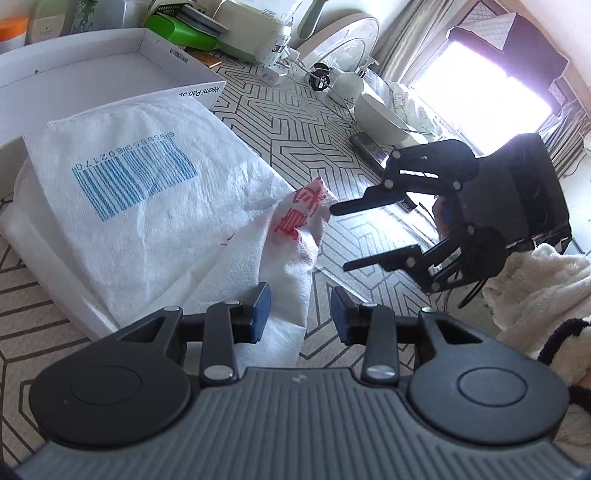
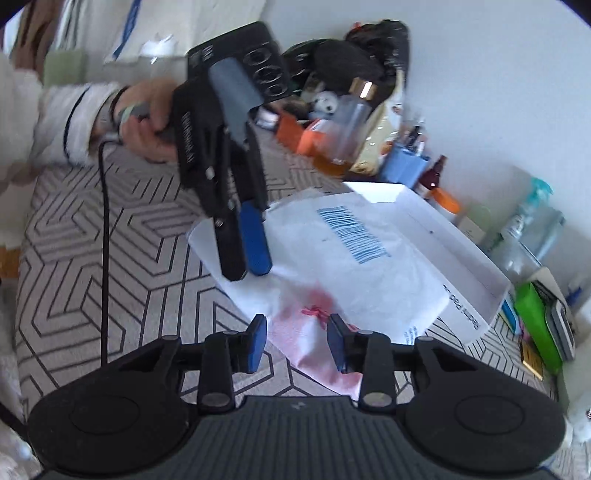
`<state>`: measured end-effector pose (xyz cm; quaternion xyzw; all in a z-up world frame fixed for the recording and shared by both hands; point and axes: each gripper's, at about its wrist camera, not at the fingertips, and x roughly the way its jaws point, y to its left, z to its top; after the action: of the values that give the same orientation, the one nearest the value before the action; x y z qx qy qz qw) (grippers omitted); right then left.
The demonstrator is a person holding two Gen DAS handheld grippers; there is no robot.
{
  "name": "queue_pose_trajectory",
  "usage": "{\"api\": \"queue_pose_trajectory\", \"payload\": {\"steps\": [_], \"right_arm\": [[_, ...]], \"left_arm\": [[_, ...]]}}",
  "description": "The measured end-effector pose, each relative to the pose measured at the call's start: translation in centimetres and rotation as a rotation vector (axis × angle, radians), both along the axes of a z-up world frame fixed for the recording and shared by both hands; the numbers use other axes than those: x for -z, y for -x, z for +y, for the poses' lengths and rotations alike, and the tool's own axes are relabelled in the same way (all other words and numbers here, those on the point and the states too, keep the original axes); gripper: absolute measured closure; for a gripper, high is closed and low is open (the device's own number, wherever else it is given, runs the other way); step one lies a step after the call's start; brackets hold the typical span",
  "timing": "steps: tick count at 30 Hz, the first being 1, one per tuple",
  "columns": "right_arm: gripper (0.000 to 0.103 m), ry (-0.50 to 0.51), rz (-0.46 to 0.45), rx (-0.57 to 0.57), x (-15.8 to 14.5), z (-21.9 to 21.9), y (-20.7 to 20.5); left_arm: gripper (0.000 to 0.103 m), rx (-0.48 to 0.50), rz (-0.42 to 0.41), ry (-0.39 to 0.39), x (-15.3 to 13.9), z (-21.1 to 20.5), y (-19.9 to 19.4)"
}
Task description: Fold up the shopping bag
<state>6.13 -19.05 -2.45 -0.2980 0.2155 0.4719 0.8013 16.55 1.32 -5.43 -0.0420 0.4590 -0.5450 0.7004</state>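
A white shopping bag [image 1: 147,206] with a blue barcode and red print lies partly folded on the patterned tablecloth; it also shows in the right wrist view [image 2: 354,266]. My left gripper [image 1: 300,314] is open, its jaws either side of the bag's near edge, not clamped. My right gripper [image 1: 338,236] is open and empty, hovering just right of the bag's raised red-printed corner [image 1: 306,210]. In the right wrist view my right gripper [image 2: 297,338] is open above the red-printed end, and the left gripper [image 2: 247,266] hangs over the bag's left edge.
A white box lid [image 1: 122,62] lies behind the bag, the bag resting against it. Clutter lines the back: a green case [image 1: 184,33], a white bowl [image 1: 380,118], a remote [image 1: 369,147], bottles [image 2: 443,199] and a blue pen holder [image 2: 402,162].
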Motion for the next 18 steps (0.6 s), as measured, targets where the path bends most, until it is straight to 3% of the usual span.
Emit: {"api": "queue_pose_trajectory", "payload": {"steps": [2,4,7,11,14,18], "right_arm": [[0.070,0.031,-0.014,-0.067,0.4,0.8,0.1],[0.069,0.048,-0.035,-0.095,0.9,1.6,-0.2],[0.061,0.044,-0.039,-0.132,1.5,1.9,-0.9],[0.055,0.008,-0.034,-0.182,1.8,1.6,-1.9],[0.055,-0.033,0.019,-0.209,1.9,1.1,-3.1],[0.060,-0.129,0.219,-0.177,2.3,0.8,-6.1]], "left_arm": [[0.069,-0.009,0.055,0.025,0.5,0.5,-0.8],[0.079,-0.024,0.095,0.033,1.0,0.9,-1.5],[0.086,-0.044,0.164,0.056,1.9,1.6,-2.5],[0.091,-0.045,0.186,0.066,2.4,1.9,-2.9],[0.091,-0.045,0.167,0.060,2.3,1.7,-2.7],[0.091,-0.053,0.062,0.031,1.3,1.4,-1.8]]}}
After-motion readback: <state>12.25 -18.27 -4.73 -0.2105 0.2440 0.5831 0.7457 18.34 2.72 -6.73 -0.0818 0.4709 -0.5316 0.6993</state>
